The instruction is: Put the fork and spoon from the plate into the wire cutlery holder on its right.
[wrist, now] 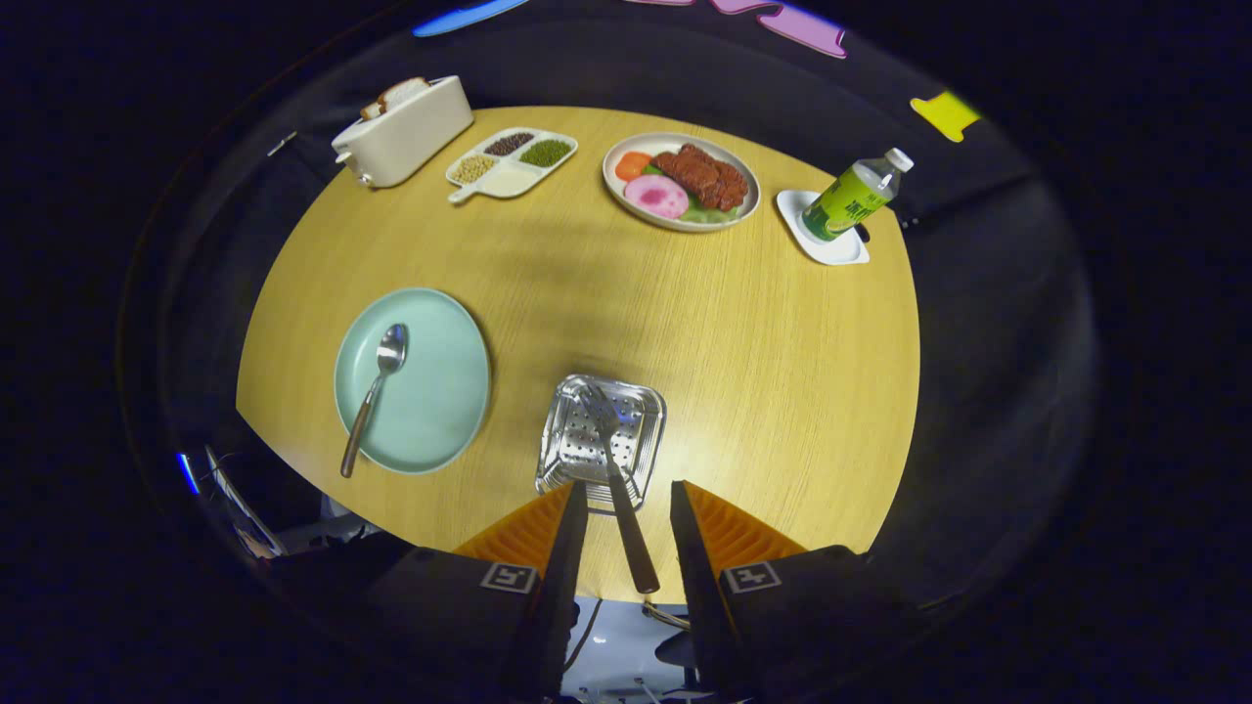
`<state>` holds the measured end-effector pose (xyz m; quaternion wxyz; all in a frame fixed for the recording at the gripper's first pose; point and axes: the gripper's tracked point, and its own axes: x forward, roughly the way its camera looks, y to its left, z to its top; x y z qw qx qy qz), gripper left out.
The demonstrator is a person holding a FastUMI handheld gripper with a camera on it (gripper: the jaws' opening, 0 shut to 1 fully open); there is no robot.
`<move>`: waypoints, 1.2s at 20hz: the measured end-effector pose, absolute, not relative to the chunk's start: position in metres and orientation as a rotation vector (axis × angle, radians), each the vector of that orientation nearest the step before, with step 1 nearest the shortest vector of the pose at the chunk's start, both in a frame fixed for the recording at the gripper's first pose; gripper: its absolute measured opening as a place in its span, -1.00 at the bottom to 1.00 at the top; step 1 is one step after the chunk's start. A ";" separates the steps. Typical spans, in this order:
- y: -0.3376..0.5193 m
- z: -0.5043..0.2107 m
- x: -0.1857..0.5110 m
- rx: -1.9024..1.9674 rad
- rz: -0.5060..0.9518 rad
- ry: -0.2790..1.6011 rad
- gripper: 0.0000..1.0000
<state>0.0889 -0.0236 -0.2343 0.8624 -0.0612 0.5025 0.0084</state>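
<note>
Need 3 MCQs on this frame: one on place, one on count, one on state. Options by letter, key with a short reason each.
1. Where is the spoon?
A. on the green plate
B. in the holder
C. beside the bottle

2. How many compartments has the divided tray?
A. two
B. four
C. six

3. What are the gripper fingers doing?
A. shut on the spoon
B. open, with the fork handle between them
C. shut on the plate rim

Key:
1 A, the spoon lies across the plate, handle over its near rim.
2 B, four sections show, each with a different filling.
3 B, gaps show on both sides of the handle, and the fork's head rests in the holder.
</note>
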 end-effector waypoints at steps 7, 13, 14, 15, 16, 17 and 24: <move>0.085 -0.208 0.077 -0.029 0.128 0.879 0.59; 0.178 -0.260 0.076 0.013 0.237 0.932 0.58; 0.187 -0.270 0.077 -0.001 0.245 0.940 0.57; 0.198 -0.279 0.078 -0.008 0.255 0.950 0.57; 0.209 -0.288 0.078 -0.007 0.263 0.963 0.58; 0.220 -0.297 0.078 -0.001 0.274 0.978 0.57; 0.237 -0.350 0.099 -0.046 0.248 1.047 0.57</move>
